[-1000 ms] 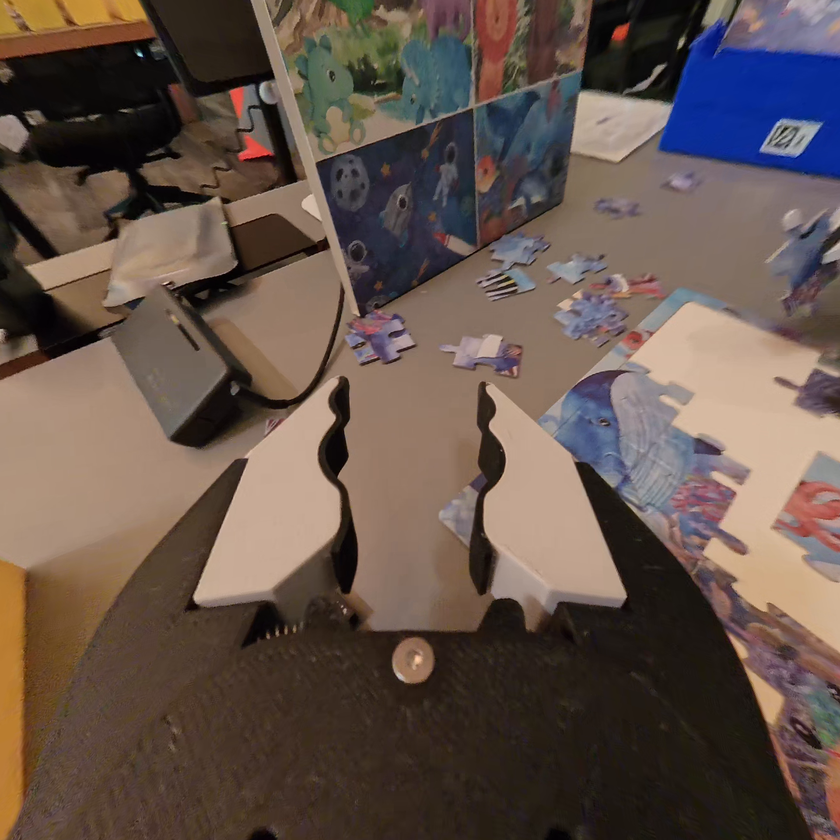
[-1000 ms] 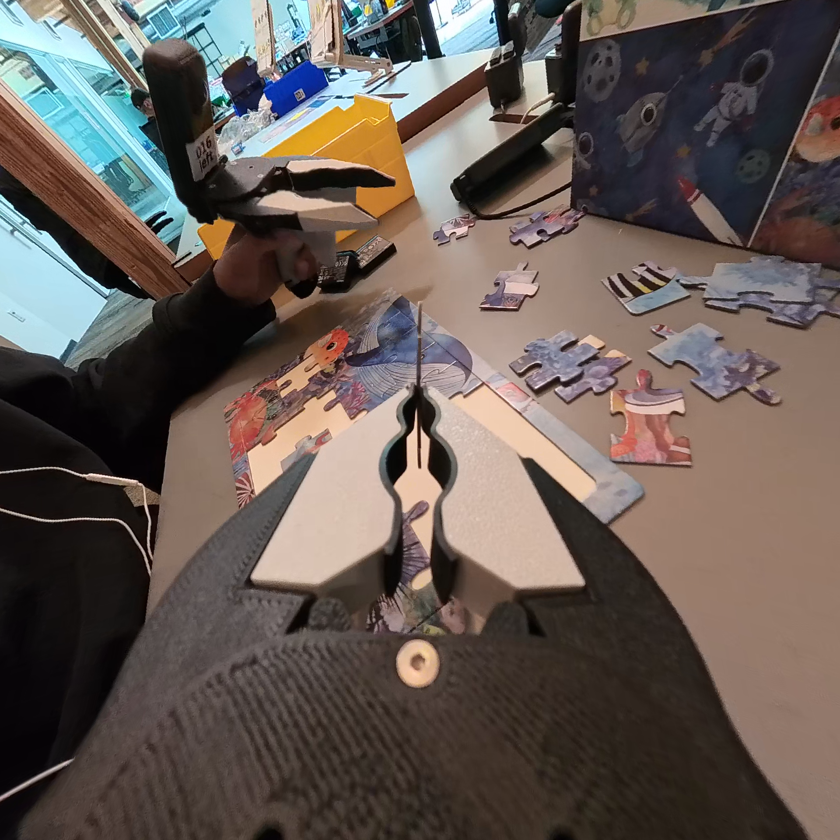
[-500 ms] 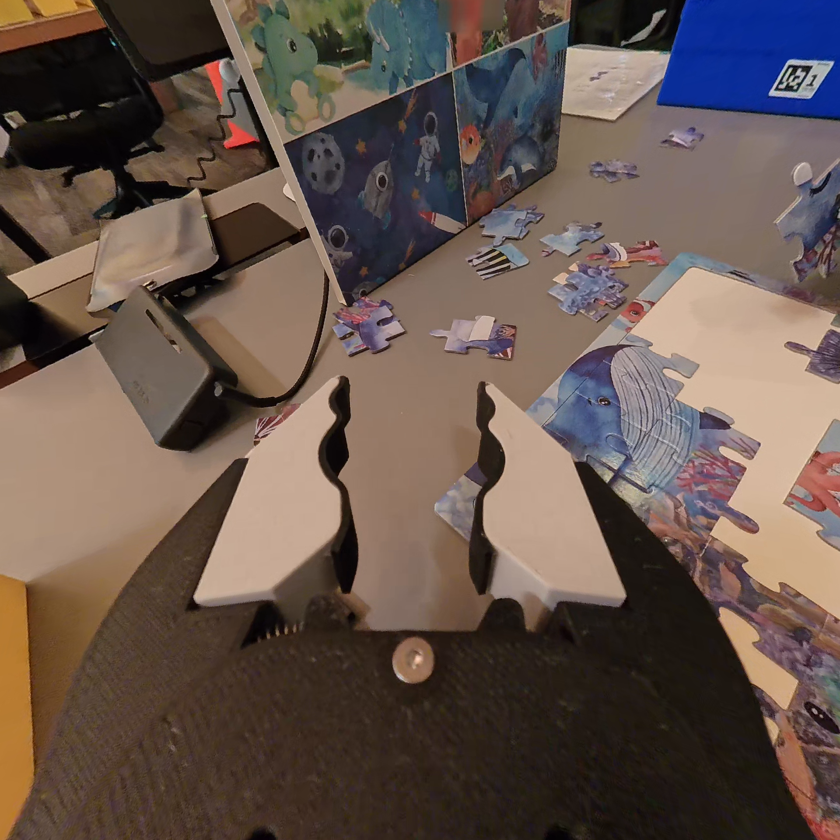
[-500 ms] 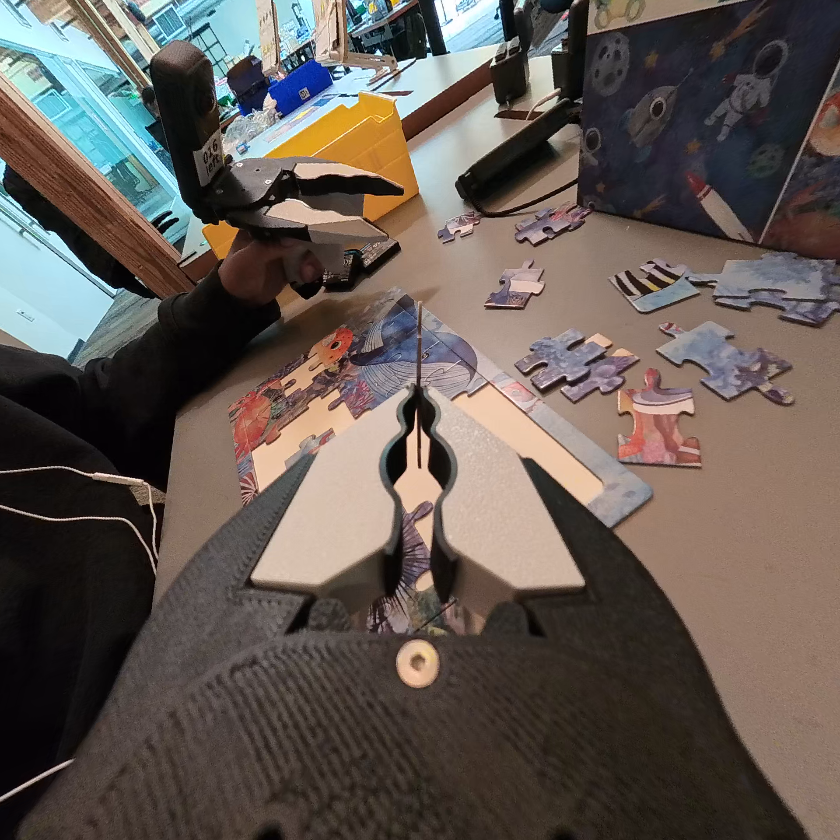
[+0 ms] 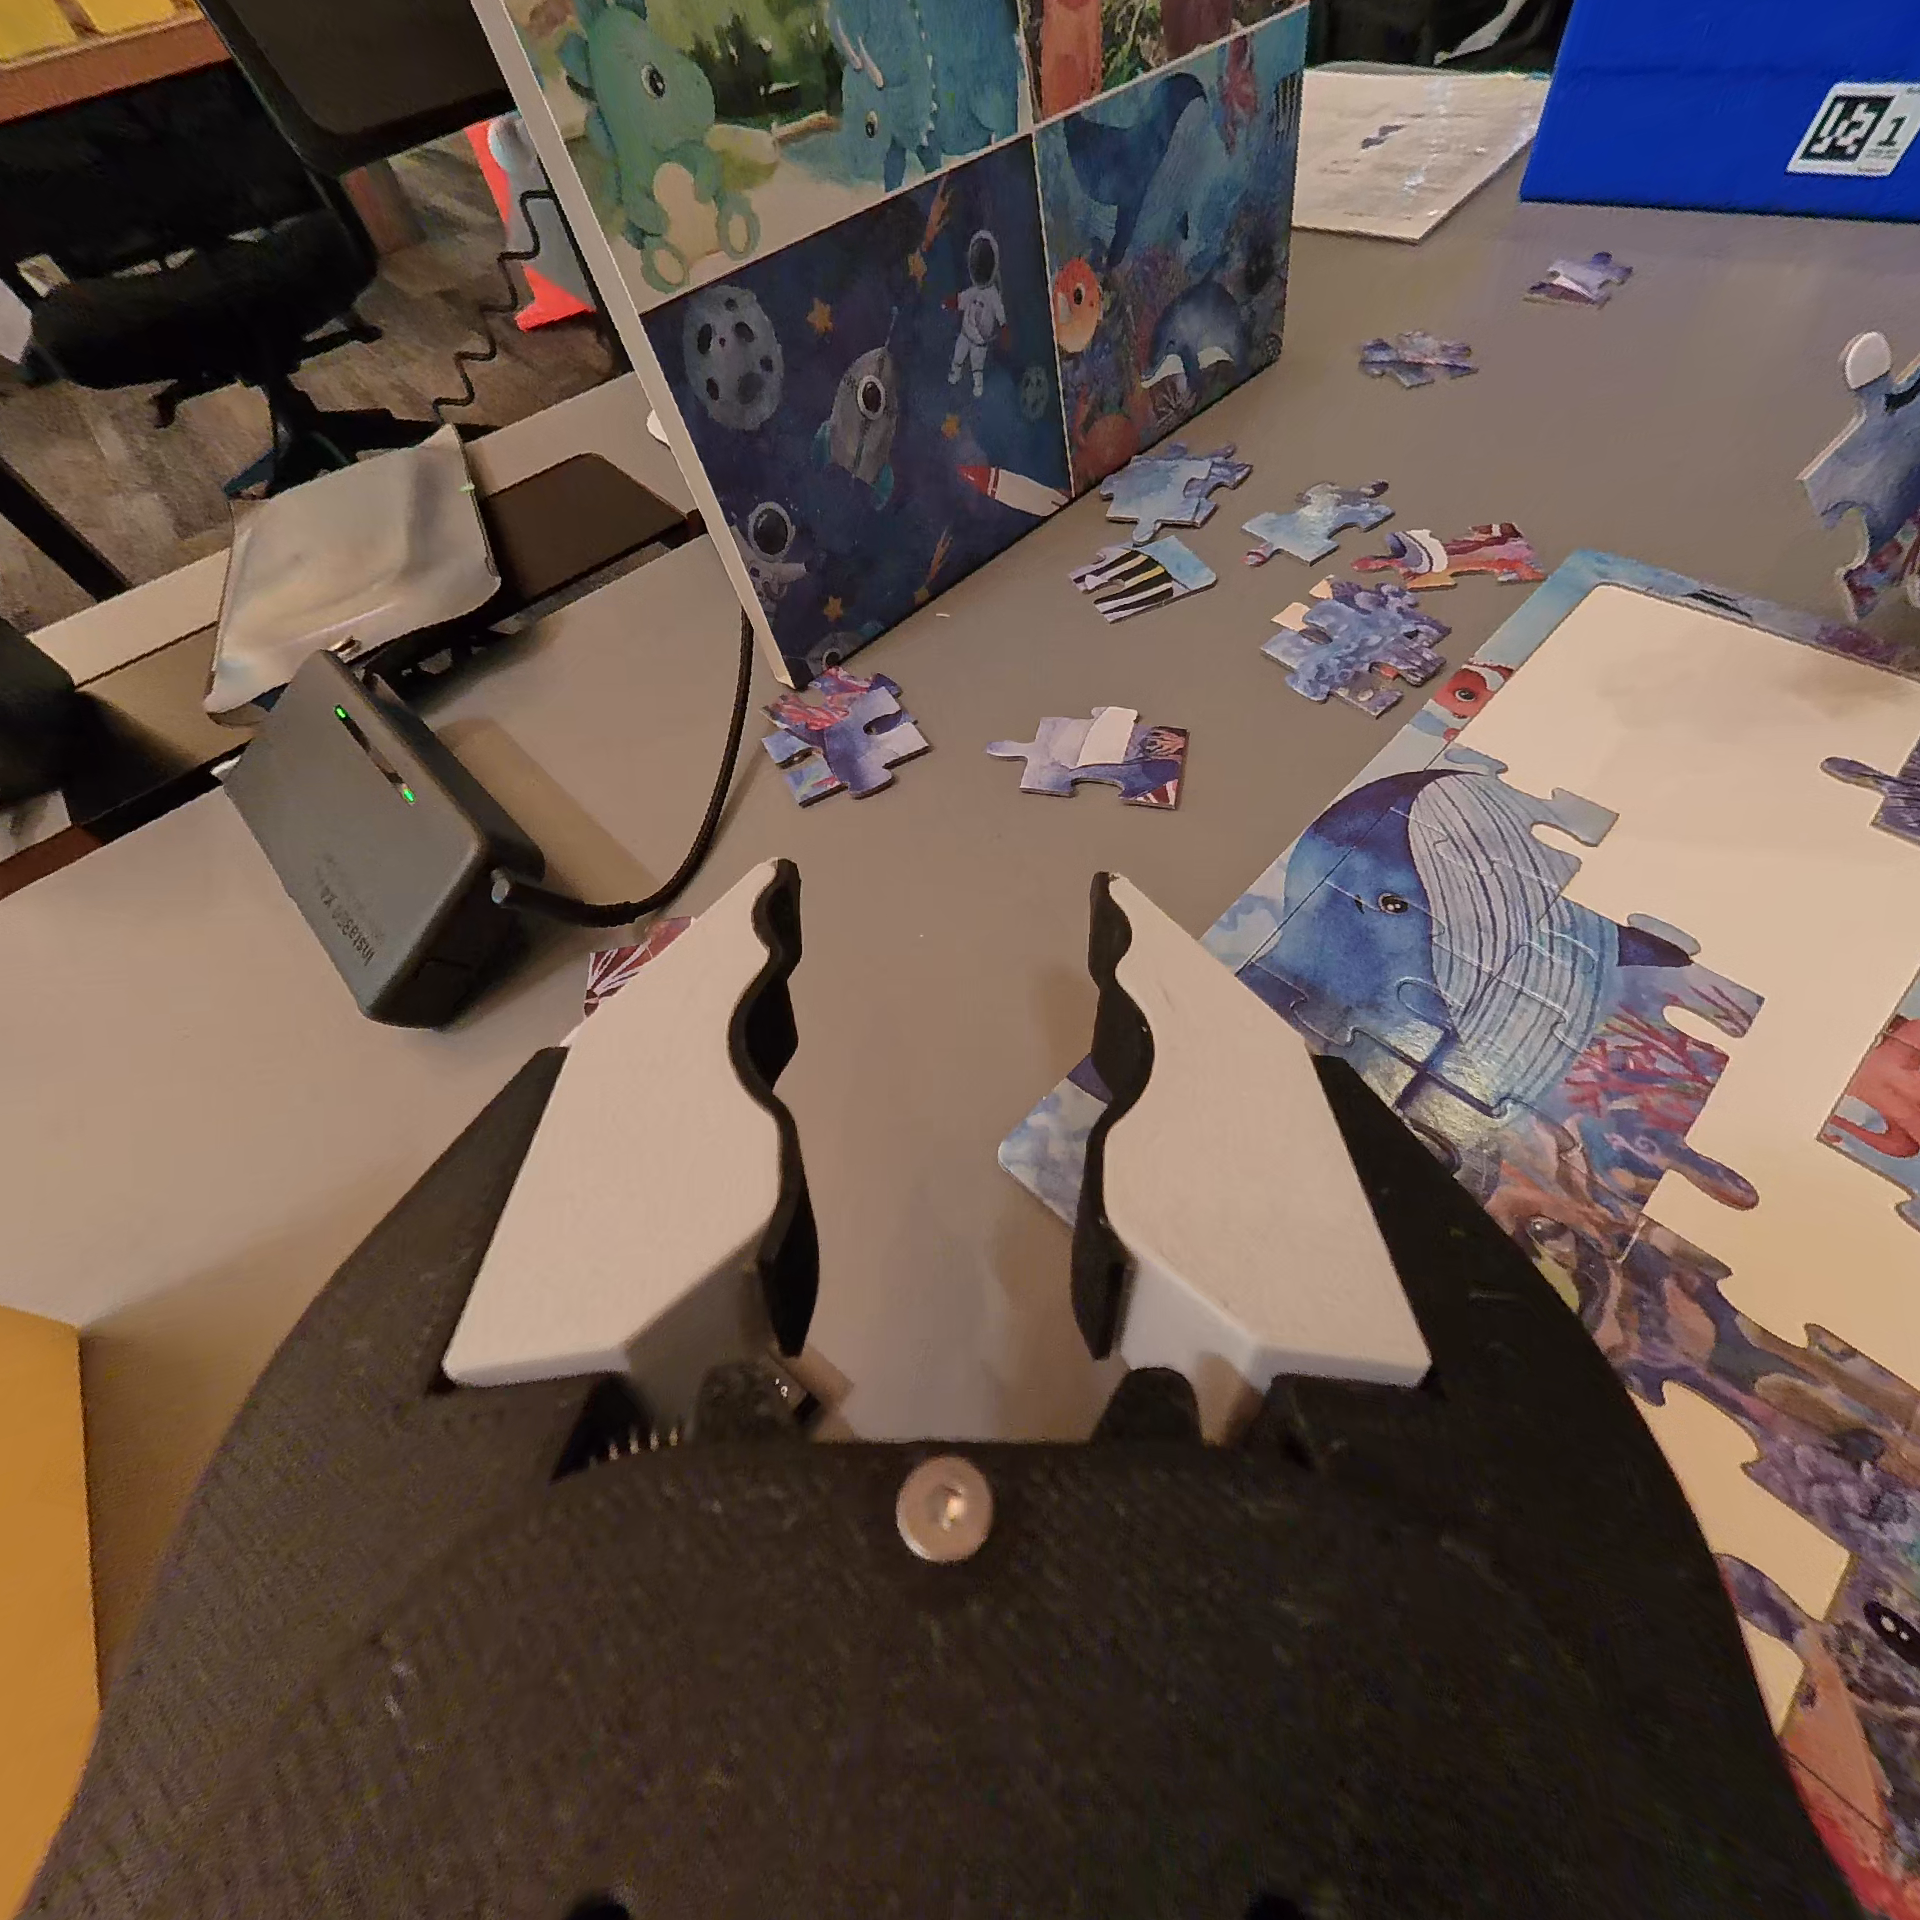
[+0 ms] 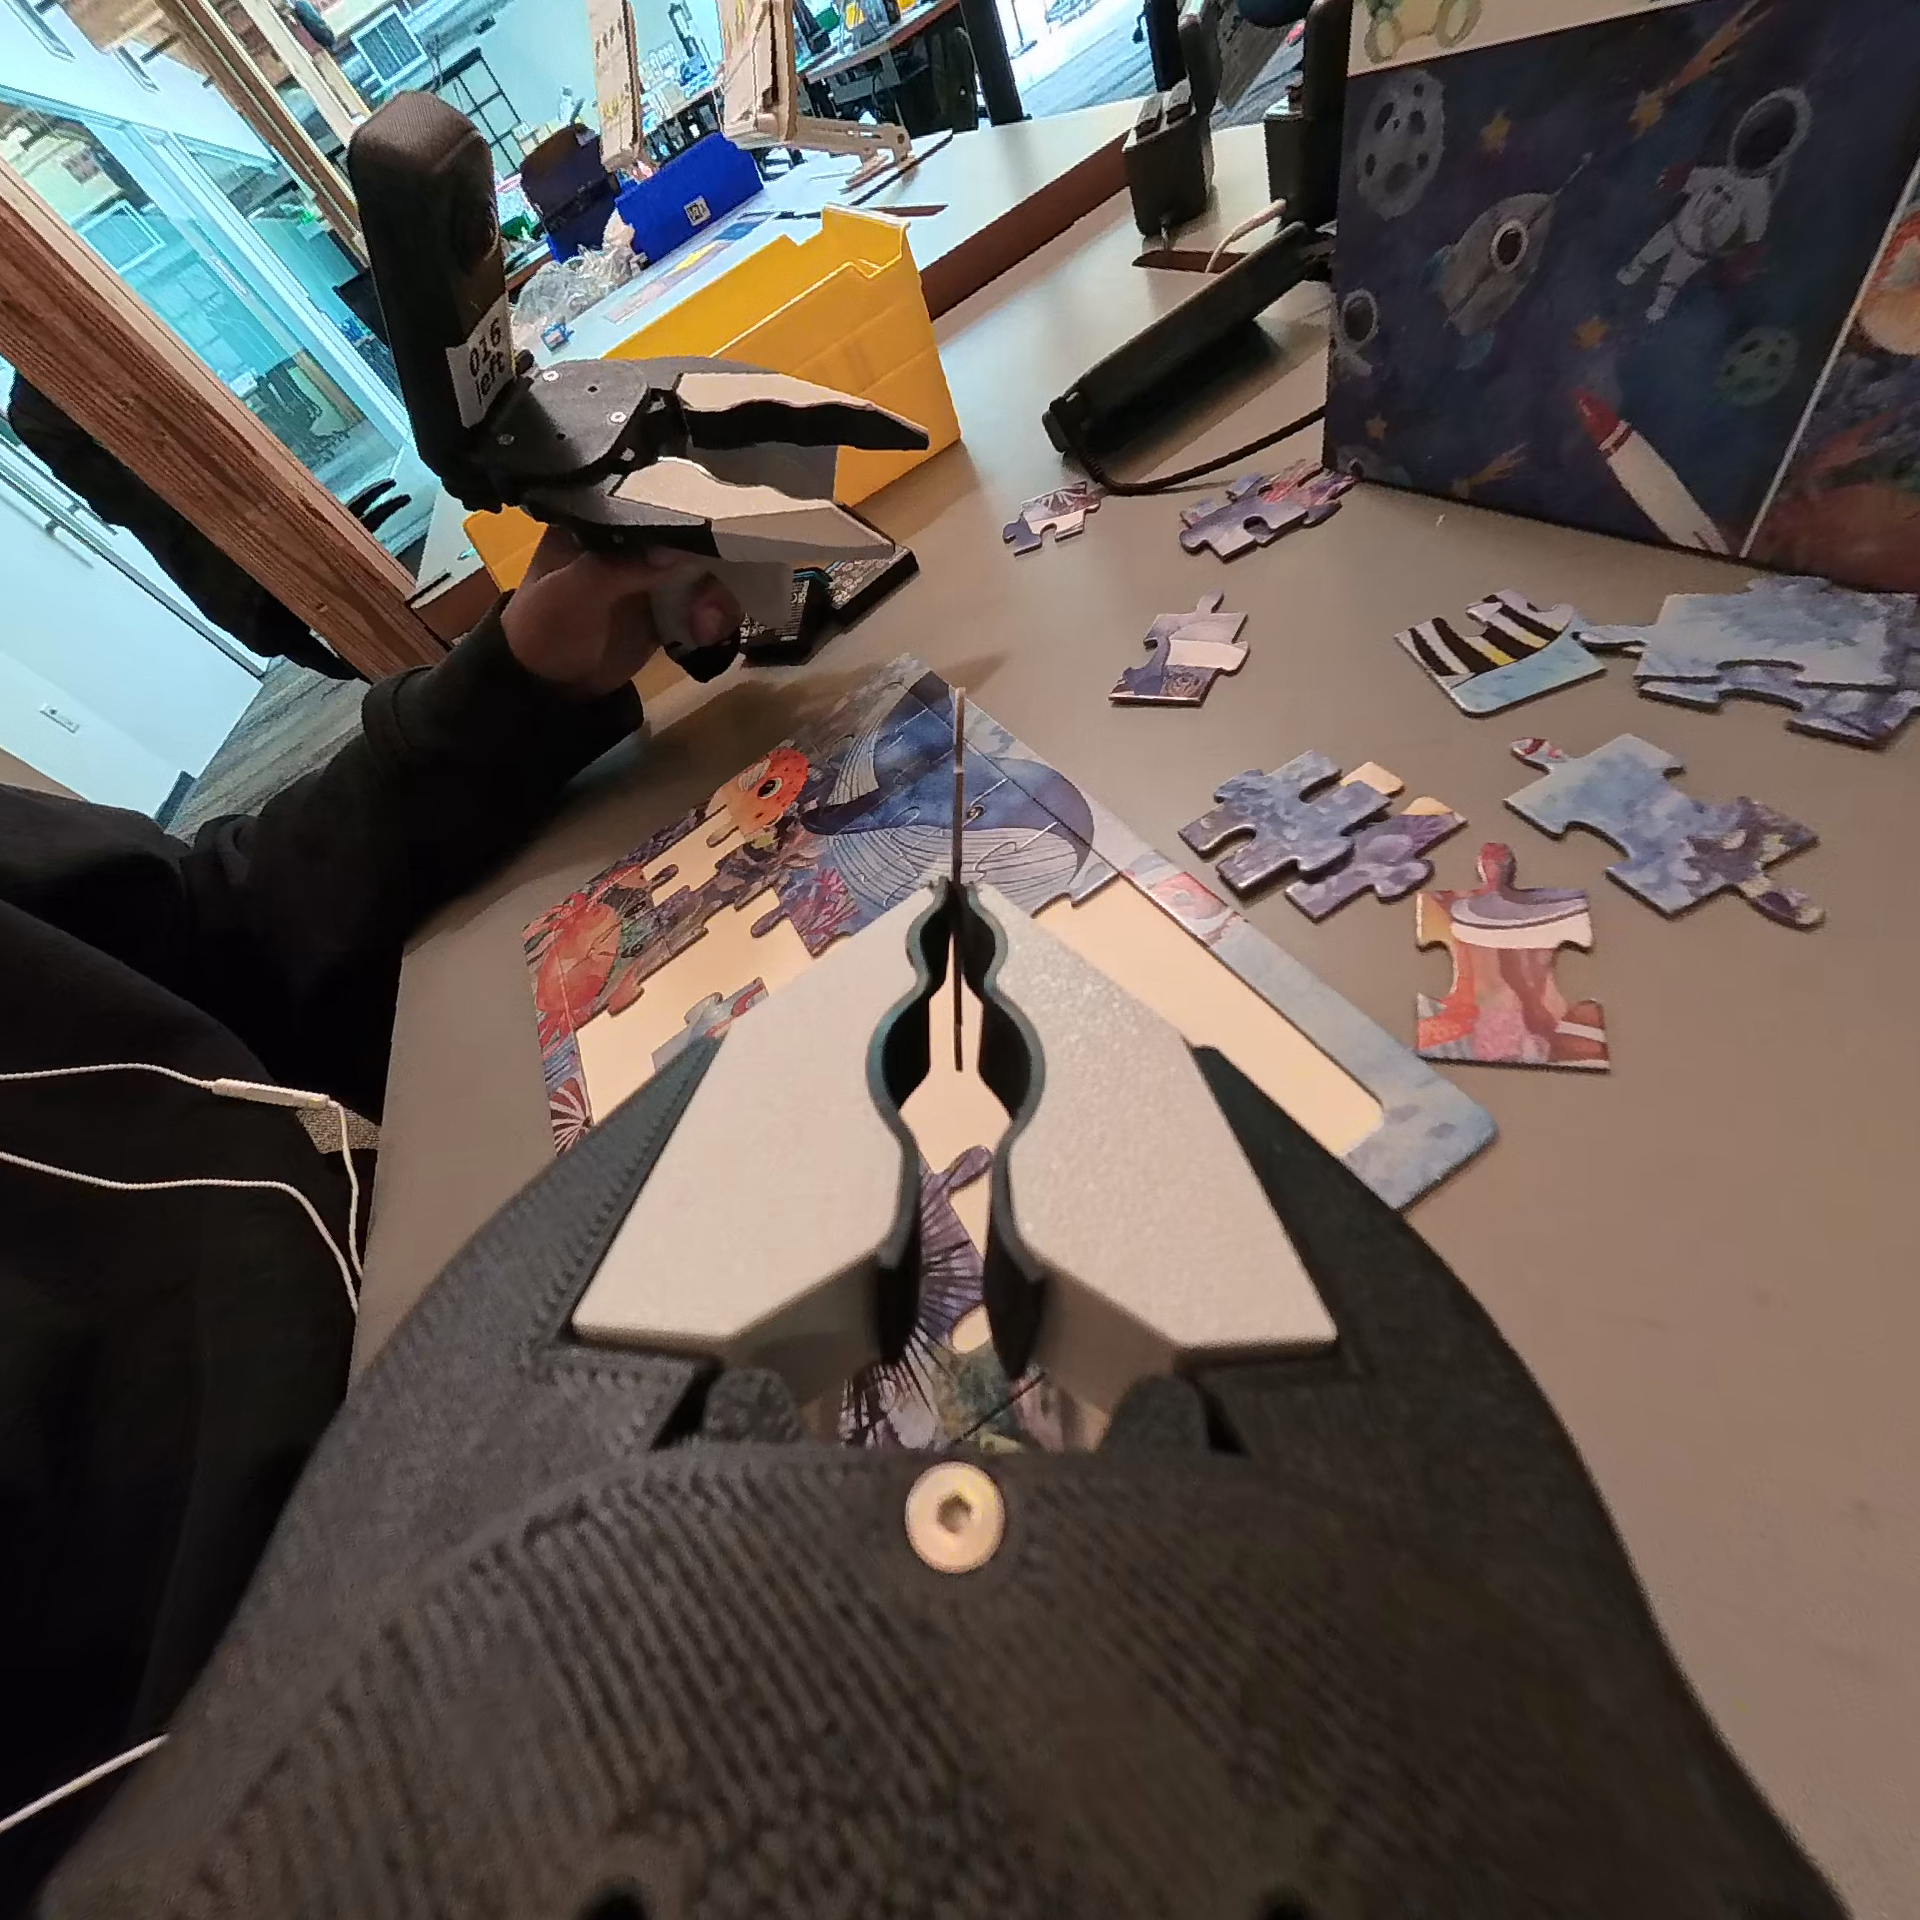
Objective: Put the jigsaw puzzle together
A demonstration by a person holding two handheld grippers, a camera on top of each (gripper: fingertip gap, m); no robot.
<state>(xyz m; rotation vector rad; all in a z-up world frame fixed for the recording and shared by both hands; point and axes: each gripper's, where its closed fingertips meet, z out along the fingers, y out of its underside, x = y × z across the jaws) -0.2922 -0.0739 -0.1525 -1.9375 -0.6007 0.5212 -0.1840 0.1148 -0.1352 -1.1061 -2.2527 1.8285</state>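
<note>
- Right wrist view takes in the grey bench (image 6: pixel 1558 1455), which carries everything; its flat, smooth top probably lets thin card slide rather than lift.
- An illustrated puzzle box (image 5: pixel 935 343) stands upright at the far side, clear of the work and not needing to be handled.
- The puzzle tray (image 6: pixel 1434 1132), a flat board with a raised blue rim, lies on the bench near the person; whale, fish and crab sections are already fitted along two sides, and much of its pale base is still bare.
- The left hand-held gripper (image 5: pixel 940 883) hangs above the bench beside the tray's corner with its jaws wide apart and nothing between them.
- The right hand-held gripper (image 6: pixel 958 909) hovers over the tray, its jaws pinched on a puzzle piece (image 6: pixel 958 790) held edge-on, so only a thin dark sliver shows; from the left wrist view the same piece (image 5: pixel 1870 488) appears blue with knobs.
- Loose pieces (image 6: pixel 1330 831) lie scattered on the bench between tray and box, some overlapping.
- Each piece looks like light, stiff card: easy to carry, but likely to bend or slip if squeezed at a knob. I judge the flat body is the safest hold, gripped across its faces, with an edge tipped up first since it lies flush on the bench.
</note>
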